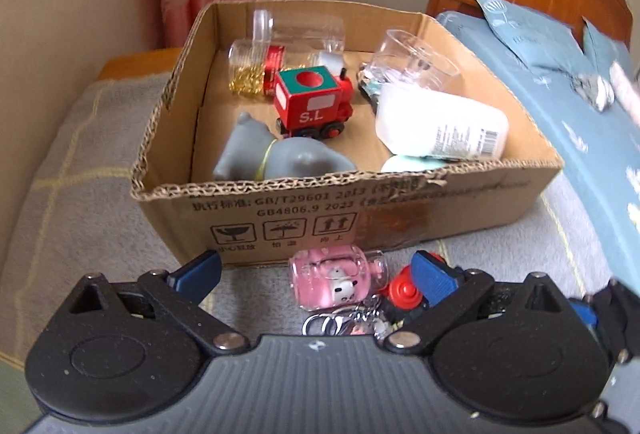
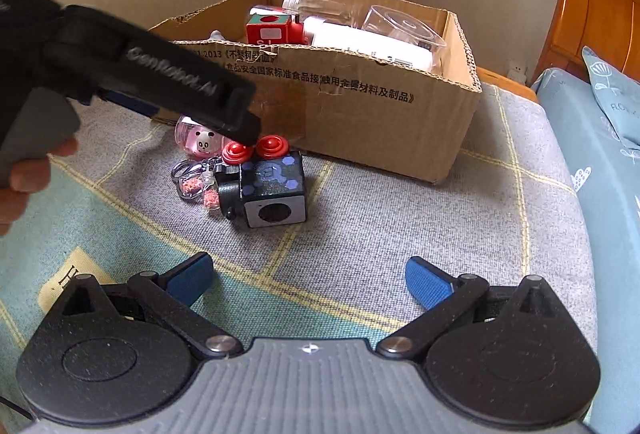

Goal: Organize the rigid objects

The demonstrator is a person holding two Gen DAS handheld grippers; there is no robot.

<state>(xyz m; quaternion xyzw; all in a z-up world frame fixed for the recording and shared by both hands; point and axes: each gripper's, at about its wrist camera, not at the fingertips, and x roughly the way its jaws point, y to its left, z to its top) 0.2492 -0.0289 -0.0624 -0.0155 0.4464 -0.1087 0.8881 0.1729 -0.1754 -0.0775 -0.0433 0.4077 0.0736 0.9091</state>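
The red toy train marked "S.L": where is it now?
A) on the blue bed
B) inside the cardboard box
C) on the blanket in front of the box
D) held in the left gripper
B: the red toy train stands on the floor of the cardboard box, beside the grey figurine.

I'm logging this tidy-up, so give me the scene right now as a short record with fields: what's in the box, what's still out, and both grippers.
container: cardboard box, open top, on the blanket
in box: red toy train, grey figurine, white bottle, clear cup, clear jars at the back
still outside: pink panda bottle keychain, black toy with red knobs, both lying in front of the box
left gripper: open, above the keychain, holding nothing
right gripper: open, empty, back from the toys
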